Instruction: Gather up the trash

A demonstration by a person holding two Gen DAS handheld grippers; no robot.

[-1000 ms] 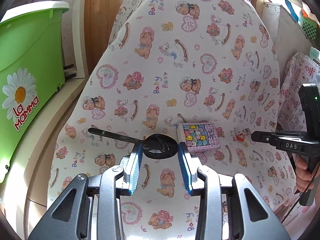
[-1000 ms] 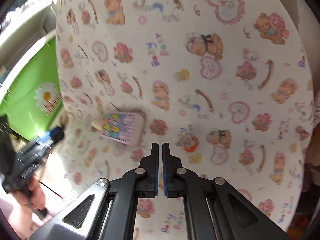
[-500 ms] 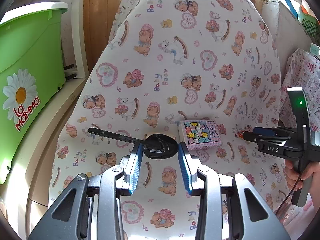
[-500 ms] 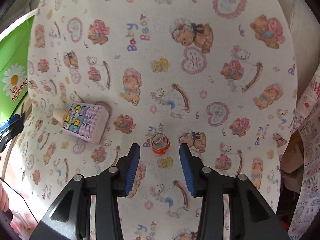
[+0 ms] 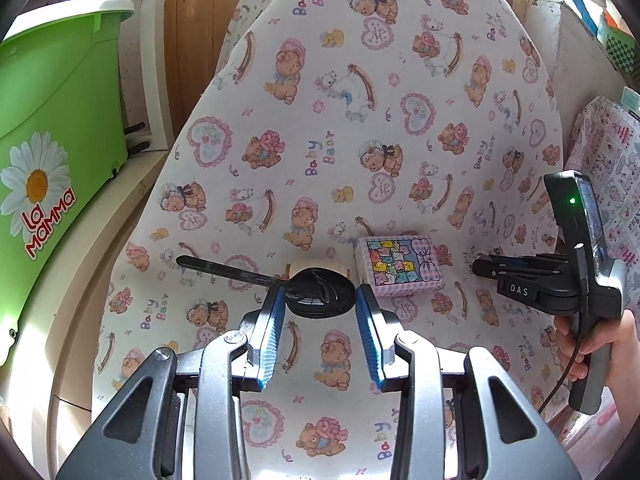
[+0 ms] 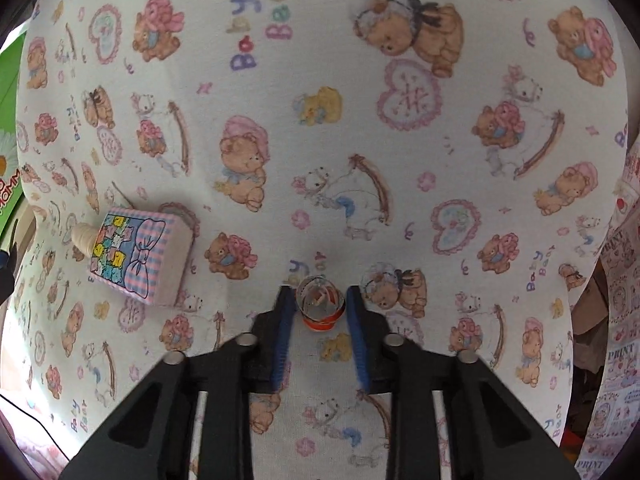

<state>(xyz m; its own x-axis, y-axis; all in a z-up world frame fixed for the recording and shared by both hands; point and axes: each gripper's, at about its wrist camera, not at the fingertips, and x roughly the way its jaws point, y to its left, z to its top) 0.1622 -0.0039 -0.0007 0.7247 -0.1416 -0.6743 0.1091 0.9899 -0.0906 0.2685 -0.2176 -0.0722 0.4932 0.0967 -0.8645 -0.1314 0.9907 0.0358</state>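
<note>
A black plastic spoon (image 5: 224, 270) is held by its bowl in my left gripper (image 5: 320, 294), above a teddy-bear print cloth (image 5: 360, 120). In the right wrist view a small orange and clear plastic ring (image 6: 320, 310) lies on the cloth between the blue pads of my right gripper (image 6: 320, 300). The jaws are closing, and each pad stands a sliver off the ring's sides. From the left wrist view my right gripper (image 5: 480, 268) reaches in from the right, tips down on the cloth, held by a hand (image 5: 616, 340).
A small pink box with a bear picture (image 5: 402, 266) (image 6: 136, 256) lies on the cloth beside a beige cylinder (image 6: 82, 236). A green tub with a daisy logo (image 5: 48, 140) stands at the left. Another printed cloth (image 5: 608, 160) hangs at the right.
The right gripper opened from shut, dropped toward the cloth over the orange ring, and has narrowed around it. The left gripper and spoon have stayed still.
</note>
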